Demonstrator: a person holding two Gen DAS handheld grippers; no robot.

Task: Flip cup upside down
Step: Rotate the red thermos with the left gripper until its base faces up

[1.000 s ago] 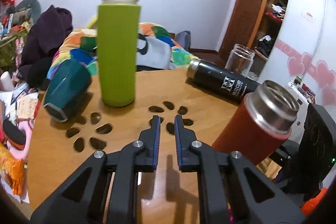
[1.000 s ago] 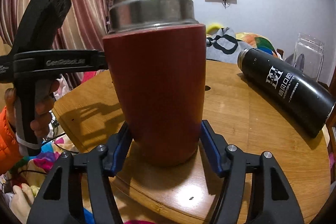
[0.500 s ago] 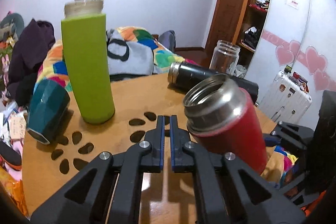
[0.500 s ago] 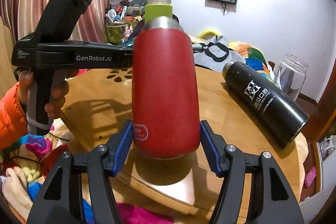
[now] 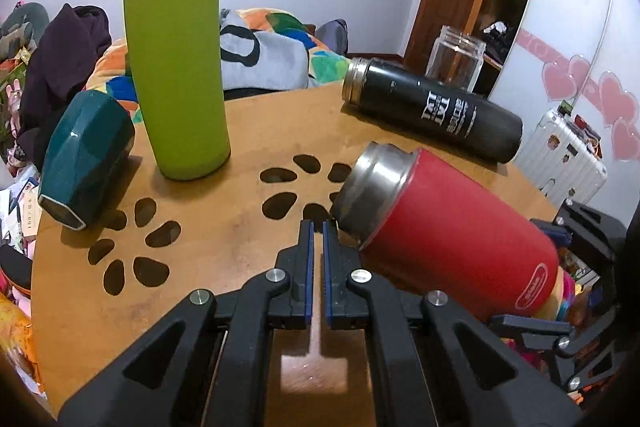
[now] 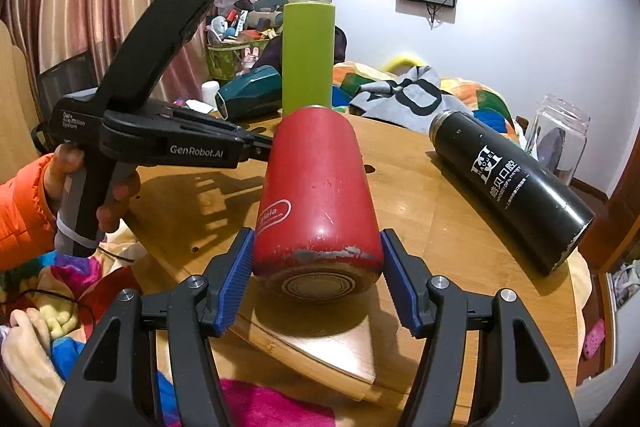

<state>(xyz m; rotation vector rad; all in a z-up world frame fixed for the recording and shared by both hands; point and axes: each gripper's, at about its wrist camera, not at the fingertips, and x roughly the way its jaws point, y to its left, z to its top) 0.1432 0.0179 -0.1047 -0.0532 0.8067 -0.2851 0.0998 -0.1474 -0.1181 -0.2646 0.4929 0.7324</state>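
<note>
Red cup gripped and tipped toward horizontal at the near table edge.

Lower centre of the right wrist view: right gripper [image 6: 318, 277] clamps the red cup [image 6: 316, 195] near its scuffed base, steel mouth pointing away and down toward the wooden table [image 6: 432, 195]. Left gripper [image 5: 316, 259] is nearly closed, holding nothing, beside the cup's mouth. Mid-frame, a black flask [image 5: 432, 109] lies on its side; a teal cup [image 5: 86, 159] is tipped over at left. Behind stand a green bottle [image 5: 176, 59], uncapped, and a glass jar [image 5: 456, 59]; contents cannot be told.
</note>
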